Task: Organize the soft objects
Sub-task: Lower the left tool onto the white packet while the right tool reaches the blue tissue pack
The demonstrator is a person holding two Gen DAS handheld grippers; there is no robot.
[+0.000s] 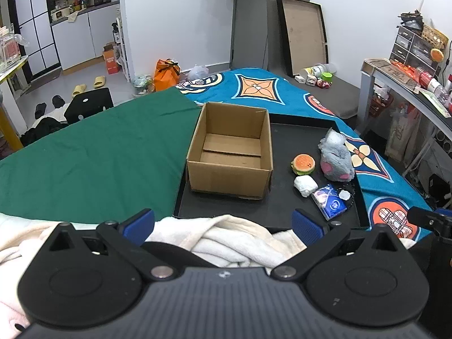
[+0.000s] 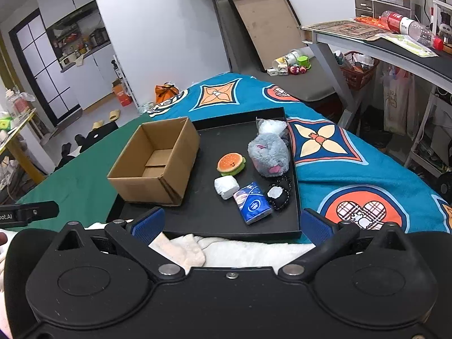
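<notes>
An empty cardboard box (image 1: pixel 230 152) (image 2: pixel 155 161) stands on the left side of a black tray (image 1: pixel 282 206) (image 2: pixel 214 220). To its right lie a burger toy (image 1: pixel 303 164) (image 2: pixel 231 163), a grey plush mouse (image 1: pixel 336 159) (image 2: pixel 268 154), a white wad (image 1: pixel 305 185) (image 2: pixel 226 186), a blue tissue pack (image 1: pixel 329 201) (image 2: pixel 252 206) and a black bead string (image 2: pixel 279 195). A clear bag (image 2: pixel 271 125) sits behind the mouse. My left gripper (image 1: pixel 224 224) is open near the tray's front edge, over a cream blanket (image 1: pixel 226 240). My right gripper (image 2: pixel 233 223) is open, also short of the tray.
The tray rests on a bed with a green sheet (image 1: pixel 93 158) and a blue patterned cover (image 2: pixel 353 169). A desk (image 2: pixel 381 48) stands to the right. A large flat box (image 1: pixel 302 34) leans on the far wall. The right tool's tip (image 1: pixel 423 217) shows at the edge.
</notes>
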